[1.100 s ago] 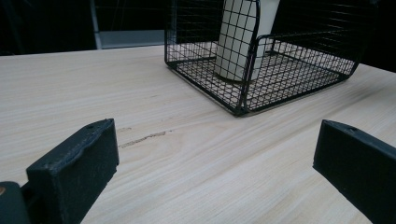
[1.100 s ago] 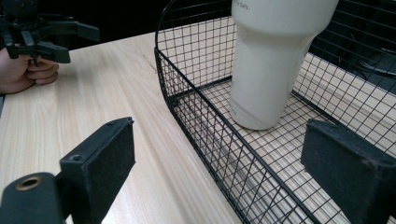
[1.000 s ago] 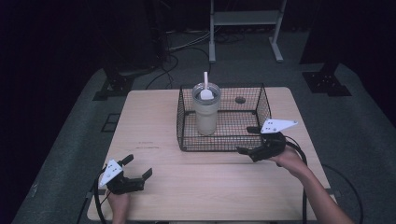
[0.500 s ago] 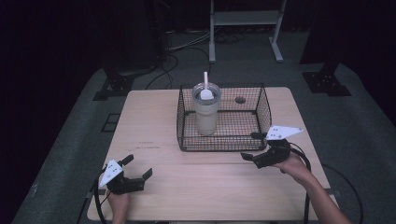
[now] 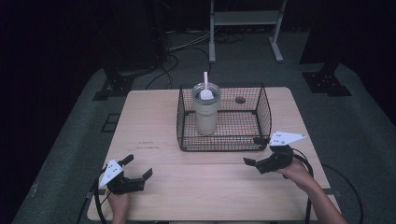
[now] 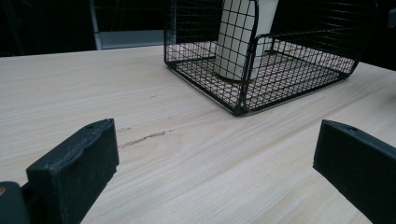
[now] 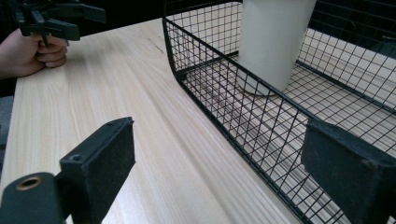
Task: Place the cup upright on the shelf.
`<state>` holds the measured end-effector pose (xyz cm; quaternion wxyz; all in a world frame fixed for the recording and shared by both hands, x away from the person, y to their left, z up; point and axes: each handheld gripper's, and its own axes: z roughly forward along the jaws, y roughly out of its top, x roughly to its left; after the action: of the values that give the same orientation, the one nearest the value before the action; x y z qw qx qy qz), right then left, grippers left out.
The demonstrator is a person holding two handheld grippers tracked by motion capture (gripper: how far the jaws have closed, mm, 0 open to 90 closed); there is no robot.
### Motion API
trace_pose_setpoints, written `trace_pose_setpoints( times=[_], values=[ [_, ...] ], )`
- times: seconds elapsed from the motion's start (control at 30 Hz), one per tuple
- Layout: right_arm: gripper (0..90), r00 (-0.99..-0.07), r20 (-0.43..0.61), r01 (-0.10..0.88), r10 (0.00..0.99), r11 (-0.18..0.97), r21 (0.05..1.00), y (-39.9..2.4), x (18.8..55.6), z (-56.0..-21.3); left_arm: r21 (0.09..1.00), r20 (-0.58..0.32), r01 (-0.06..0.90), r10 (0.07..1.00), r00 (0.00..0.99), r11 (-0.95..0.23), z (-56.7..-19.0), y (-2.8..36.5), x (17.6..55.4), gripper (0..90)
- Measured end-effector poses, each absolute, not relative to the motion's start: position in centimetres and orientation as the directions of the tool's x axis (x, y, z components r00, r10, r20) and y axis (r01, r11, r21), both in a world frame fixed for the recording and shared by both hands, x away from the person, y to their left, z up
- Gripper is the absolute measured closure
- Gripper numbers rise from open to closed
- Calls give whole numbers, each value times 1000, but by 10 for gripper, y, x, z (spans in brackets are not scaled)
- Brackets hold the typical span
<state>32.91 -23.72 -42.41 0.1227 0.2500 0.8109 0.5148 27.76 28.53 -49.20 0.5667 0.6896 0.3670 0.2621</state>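
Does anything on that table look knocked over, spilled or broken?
Nothing stands out. The pale tumbler with a straw stands upright inside the black wire basket, which sits square on the light wooden table. No spill shows. The wood has a faint dark scratch, nothing more.

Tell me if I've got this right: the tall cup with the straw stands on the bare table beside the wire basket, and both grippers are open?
Not quite. The cup stands inside the wire basket, not beside it, as the high view shows. The rest holds: left gripper and right gripper are open.
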Motion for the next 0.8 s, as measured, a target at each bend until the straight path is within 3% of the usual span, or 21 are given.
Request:
trace_pose_setpoints(
  times=[0.8],
  values=[
    [92,-822,78,312,564,332,890,-252,315,-449,972,-49,212,804,592,-97,-492,285,277,0]
  ],
)
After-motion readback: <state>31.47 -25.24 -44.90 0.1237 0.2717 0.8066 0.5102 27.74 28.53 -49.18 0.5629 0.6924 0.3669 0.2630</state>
